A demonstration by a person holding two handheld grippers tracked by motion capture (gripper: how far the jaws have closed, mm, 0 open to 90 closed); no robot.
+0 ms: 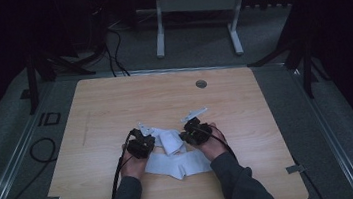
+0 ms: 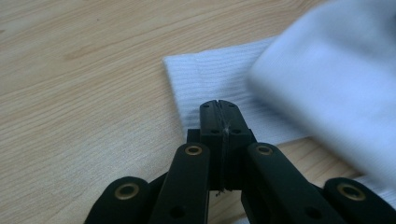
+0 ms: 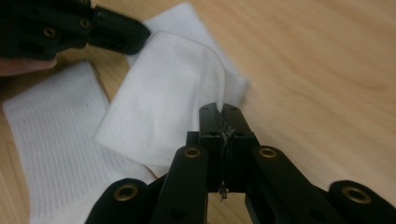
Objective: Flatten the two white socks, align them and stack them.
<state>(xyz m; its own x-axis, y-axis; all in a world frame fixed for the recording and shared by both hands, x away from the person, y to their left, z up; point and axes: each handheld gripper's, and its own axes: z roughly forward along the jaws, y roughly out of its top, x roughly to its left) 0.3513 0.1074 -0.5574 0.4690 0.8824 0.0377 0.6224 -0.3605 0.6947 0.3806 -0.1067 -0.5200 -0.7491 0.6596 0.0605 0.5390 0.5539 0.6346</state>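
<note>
Lying across the near middle of a pale wood-grain table (image 1: pixel 115 106) with rounded corners is a white ribbed fabric sock (image 1: pixel 177 164), one part of it flat on the wood and another part folded up and over toward the far side. The table has a small round grey grommet (image 1: pixel 201 83) near its far edge and stands on grey carpet (image 1: pixel 198 46) in a dark room, with a white metal frame (image 1: pixel 194 7) behind it and black cables (image 1: pixel 113 51) trailing over the floor.

The high view shows both forearms in dark sleeves coming in from the near edge, the left gripper (image 1: pixel 144 136) at the sock's left end and the right gripper (image 1: pixel 190 129) at its right, with the folded part between them.

The left gripper view gives the ribbed weave of the sock's cuff edge (image 2: pixel 210 79) lying flat just past the jaws, which are pressed together with a thread of fabric at their seam; whether they pinch the sock there I cannot tell. The right gripper view shows its jaws closed tight on the lifted flap of the sock (image 3: pixel 168 98), and the left gripper farther off at the top left corner.
</note>
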